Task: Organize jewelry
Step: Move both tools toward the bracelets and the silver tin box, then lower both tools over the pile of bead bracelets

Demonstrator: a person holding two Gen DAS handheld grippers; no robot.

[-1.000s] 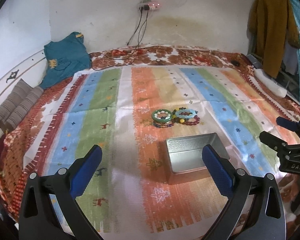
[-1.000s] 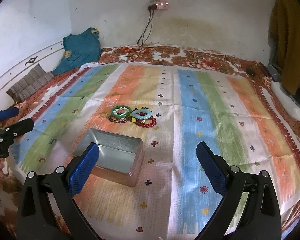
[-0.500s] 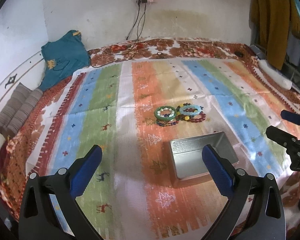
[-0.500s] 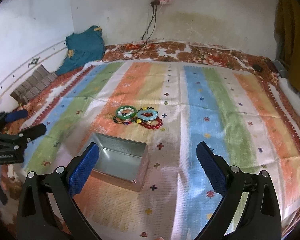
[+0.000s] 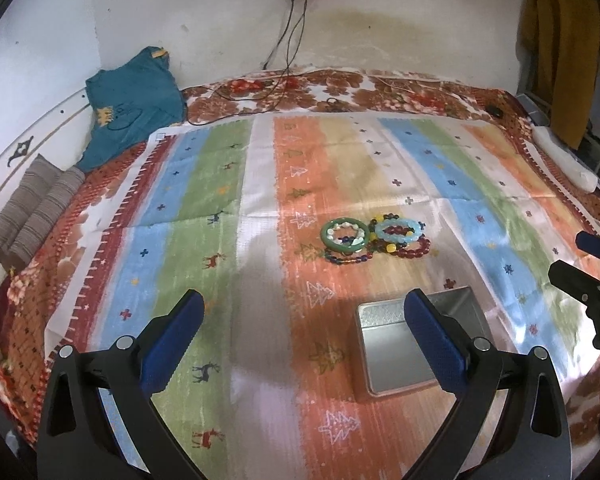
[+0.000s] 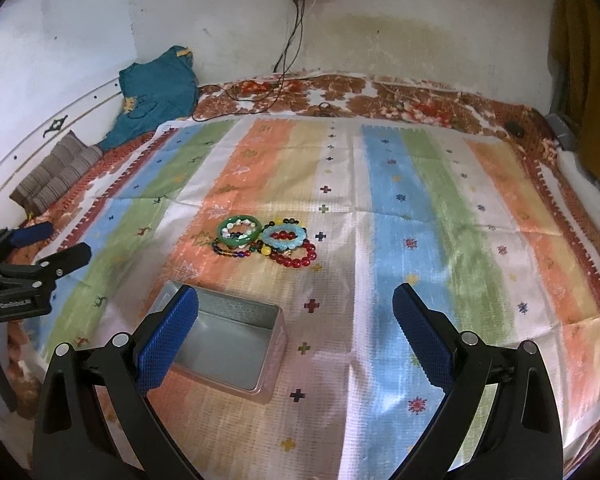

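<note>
Several bead bracelets lie in a small heap on the striped cloth: a green bangle [image 5: 345,233] [image 6: 240,230], a light blue one [image 5: 400,230] [image 6: 284,238], a dark red one [image 5: 414,249] [image 6: 298,258] and a dark multicoloured one [image 5: 346,258]. An open, empty metal tin [image 5: 400,344] [image 6: 228,340] stands nearer to me than the heap. My left gripper [image 5: 300,340] hovers open above the cloth, its right finger in front of the tin. My right gripper [image 6: 296,336] is open too, with its left finger over the tin's near corner. Neither holds anything.
The striped cloth [image 5: 204,184] covers a floral bedspread [image 5: 340,92]. A teal shirt [image 5: 132,100] and striped cushions [image 5: 32,208] lie at the left by the wall. Cables [image 5: 288,40] hang from a wall socket. Clothes [image 5: 556,40] hang at the right.
Both grippers have risen and drawn back a little, so the tin and the bracelets sit lower in each view. Both stay open and empty. The bracelets and tin have not moved.
</note>
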